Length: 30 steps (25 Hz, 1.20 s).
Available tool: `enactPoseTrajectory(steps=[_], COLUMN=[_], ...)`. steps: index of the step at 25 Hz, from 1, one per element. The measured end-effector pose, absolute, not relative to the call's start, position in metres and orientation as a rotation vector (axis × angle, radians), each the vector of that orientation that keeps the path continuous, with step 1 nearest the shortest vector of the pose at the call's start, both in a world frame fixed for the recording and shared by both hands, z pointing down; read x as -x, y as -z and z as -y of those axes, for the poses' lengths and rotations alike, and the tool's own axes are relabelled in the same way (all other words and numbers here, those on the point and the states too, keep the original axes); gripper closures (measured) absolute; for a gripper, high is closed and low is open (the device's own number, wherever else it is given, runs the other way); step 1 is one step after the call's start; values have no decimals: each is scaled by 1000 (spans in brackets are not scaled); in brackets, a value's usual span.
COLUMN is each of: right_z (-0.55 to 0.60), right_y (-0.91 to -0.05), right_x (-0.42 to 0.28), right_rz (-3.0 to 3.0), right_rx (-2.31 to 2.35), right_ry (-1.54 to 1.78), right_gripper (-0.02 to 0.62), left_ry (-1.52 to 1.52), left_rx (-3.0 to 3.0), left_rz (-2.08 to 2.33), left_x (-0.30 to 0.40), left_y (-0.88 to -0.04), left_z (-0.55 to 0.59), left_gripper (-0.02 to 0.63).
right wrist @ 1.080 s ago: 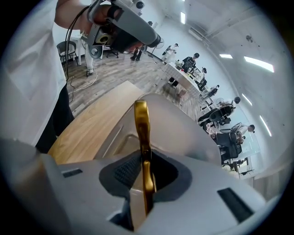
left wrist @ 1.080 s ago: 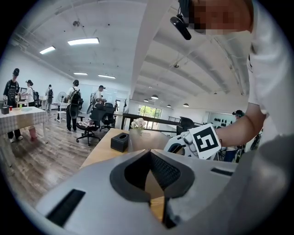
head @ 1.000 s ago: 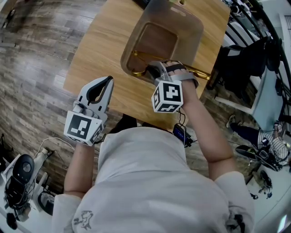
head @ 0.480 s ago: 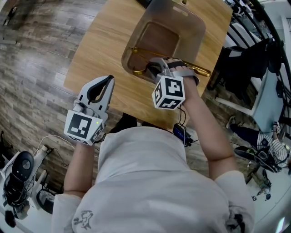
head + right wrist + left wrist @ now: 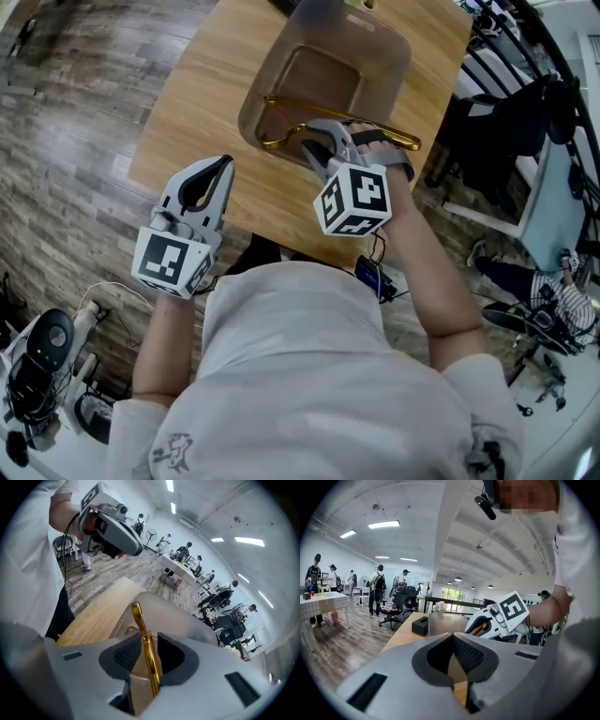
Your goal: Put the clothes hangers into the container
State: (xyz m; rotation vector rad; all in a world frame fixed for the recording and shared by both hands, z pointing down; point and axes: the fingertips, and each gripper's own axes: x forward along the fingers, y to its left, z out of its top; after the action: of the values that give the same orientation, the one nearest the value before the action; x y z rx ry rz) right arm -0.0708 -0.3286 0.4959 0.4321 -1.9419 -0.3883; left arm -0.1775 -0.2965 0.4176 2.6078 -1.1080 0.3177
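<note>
Left gripper (image 5: 225, 165): nearest item, held over the wooden table's (image 5: 192, 89) near edge, fingers closed together on nothing. Right gripper (image 5: 319, 137): at the near rim of the container (image 5: 386, 47), jaws just opened wide, a bar of the gold clothes hanger (image 5: 146, 654) standing between the pads (image 5: 125, 654) with a gap either side, not gripped. Gold clothes hanger (image 5: 291, 103): lies in the translucent container, long axis crosswise left to right in the head view, right end past the rim.
</note>
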Motion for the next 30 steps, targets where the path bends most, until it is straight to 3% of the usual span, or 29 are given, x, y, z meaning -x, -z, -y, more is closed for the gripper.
enactPoseTrajectory(steps=[20,30], right_z=[243,189], right_y=[-412,-383], right_x=[25,-28], right_rz=[2290,2402], right_rx=[-667,-768], right_ry=[203,168], right_gripper=[491,541], left_ry=[-311,-297], left_rx=[-2685,-2707], left_rz=[1197,1247], left_x=[120,74], left_y=[-374,-351], left_z=[226,177], left_gripper=[600,600])
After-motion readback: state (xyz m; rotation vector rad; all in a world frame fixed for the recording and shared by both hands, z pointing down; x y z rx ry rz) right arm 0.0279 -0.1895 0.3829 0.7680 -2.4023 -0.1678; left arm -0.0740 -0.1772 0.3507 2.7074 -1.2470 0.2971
